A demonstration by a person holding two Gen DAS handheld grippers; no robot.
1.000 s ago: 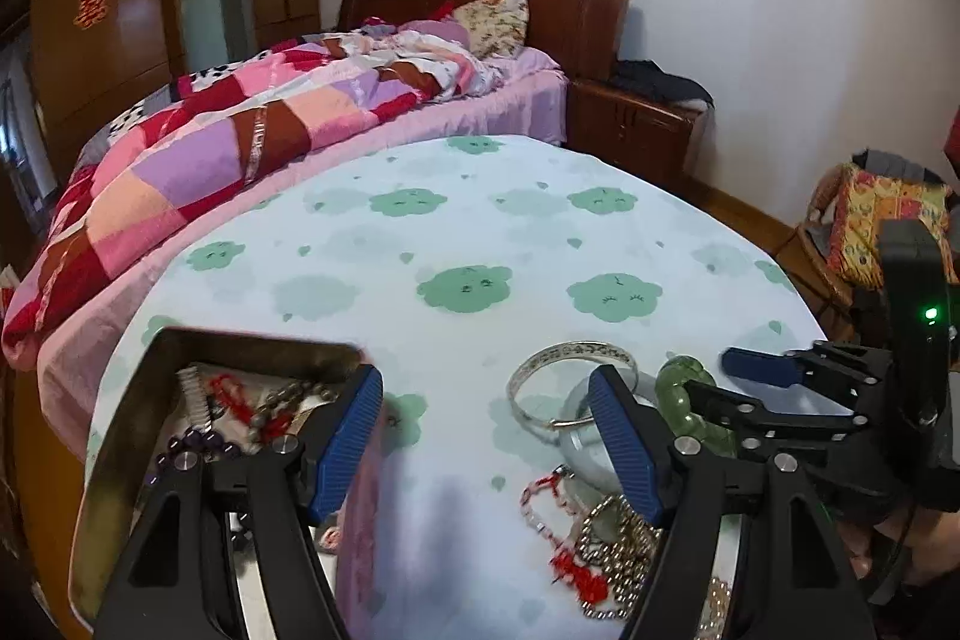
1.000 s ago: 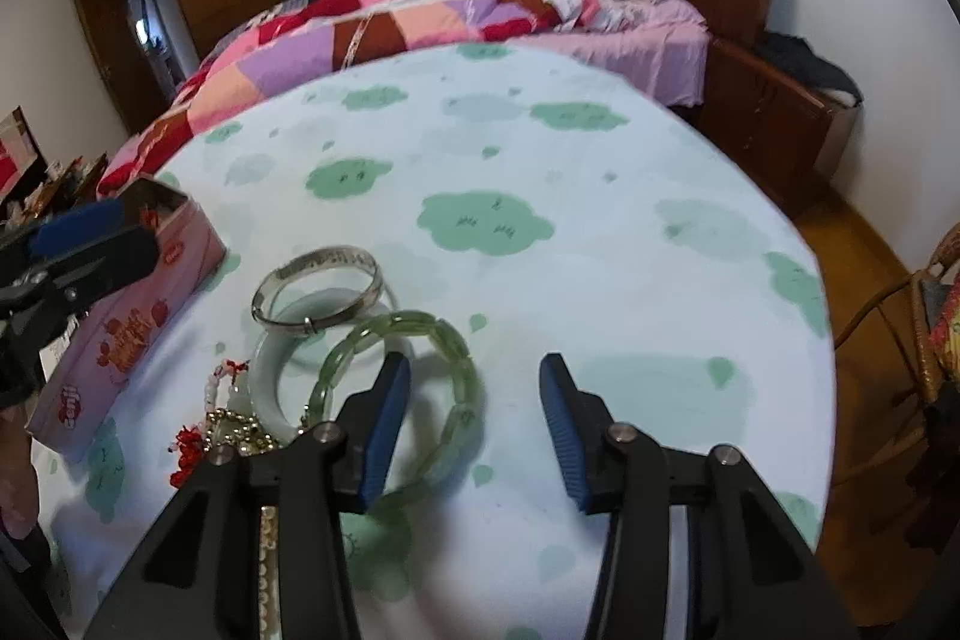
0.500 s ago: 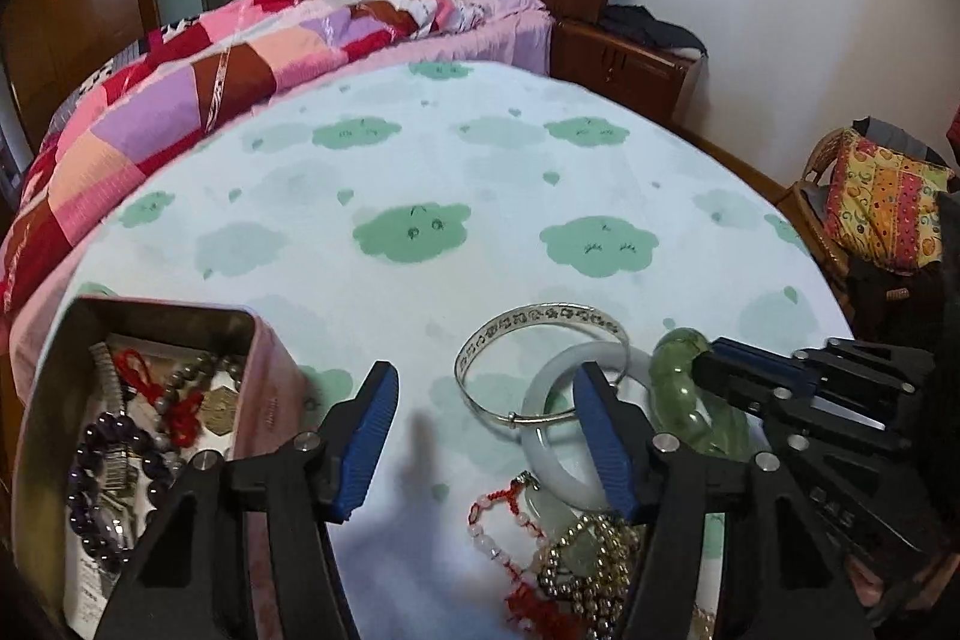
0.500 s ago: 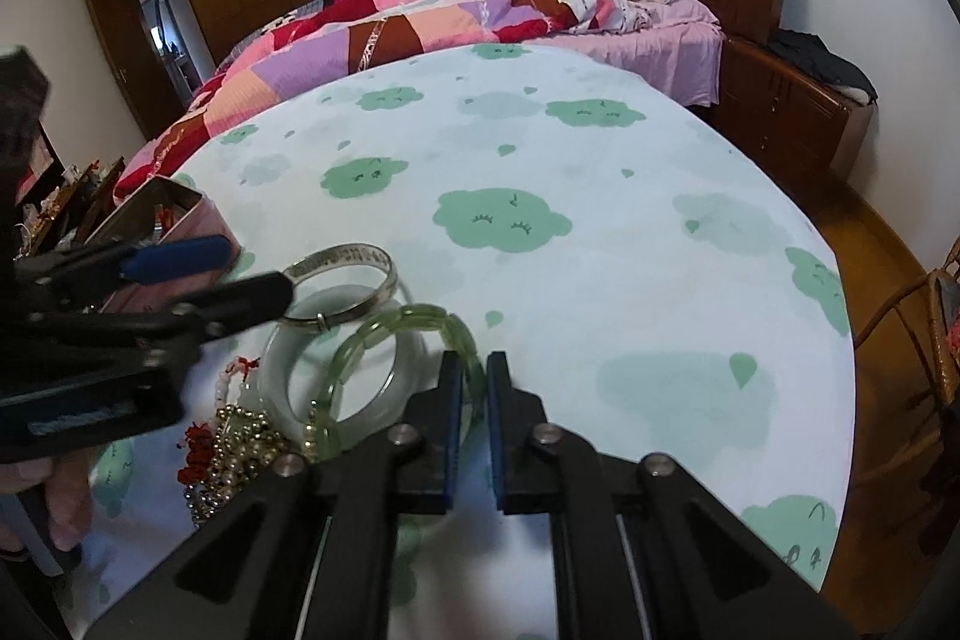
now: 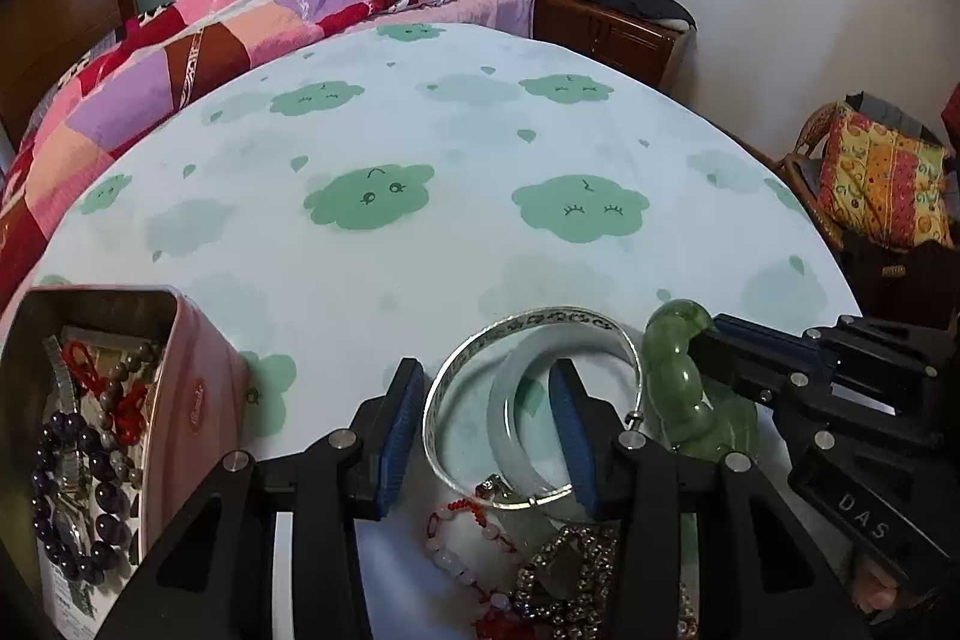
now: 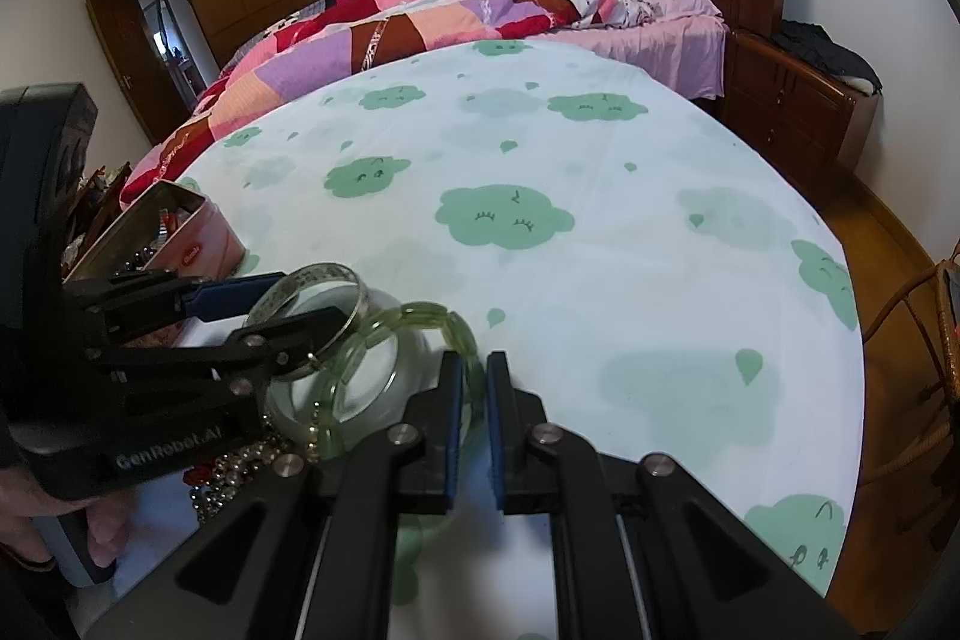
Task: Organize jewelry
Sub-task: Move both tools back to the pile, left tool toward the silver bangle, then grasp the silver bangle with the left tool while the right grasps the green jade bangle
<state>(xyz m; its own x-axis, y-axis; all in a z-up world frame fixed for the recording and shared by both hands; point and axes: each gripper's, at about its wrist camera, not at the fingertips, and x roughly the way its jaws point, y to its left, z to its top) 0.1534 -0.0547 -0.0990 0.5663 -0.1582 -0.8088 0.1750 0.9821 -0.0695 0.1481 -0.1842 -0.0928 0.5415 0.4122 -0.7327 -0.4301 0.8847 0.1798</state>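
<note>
Step in hand: I am picking bangles off the worktop (image 5: 420, 232) to move them into the pink tin (image 5: 198, 400) at near left, which already holds bead strings.
Right hand-held gripper (image 6: 474, 394): pressed together on the green beaded bracelet (image 6: 384, 334); its far rim sits pinched between the blue pads.
Left hand-held gripper (image 5: 489, 418): half spread and just been closing; its right finger (image 5: 570, 418) stands inside the silver bangle (image 5: 540, 322) and the pale jade bangle (image 5: 516, 400), its left finger outside the silver rim. I cannot see the pads pressing yet.
Task things: both bangles lie overlapped near centre, the green bracelet touching them on the right; a red-and-pink bead string (image 5: 468, 526) and a metal bead chain (image 5: 570, 580) lie nearest me.
Next move, my judgement: finish closing the left jaws on the silver rim alone, then lift carefully so the jade bangle and bracelet do not drag along.
</note>
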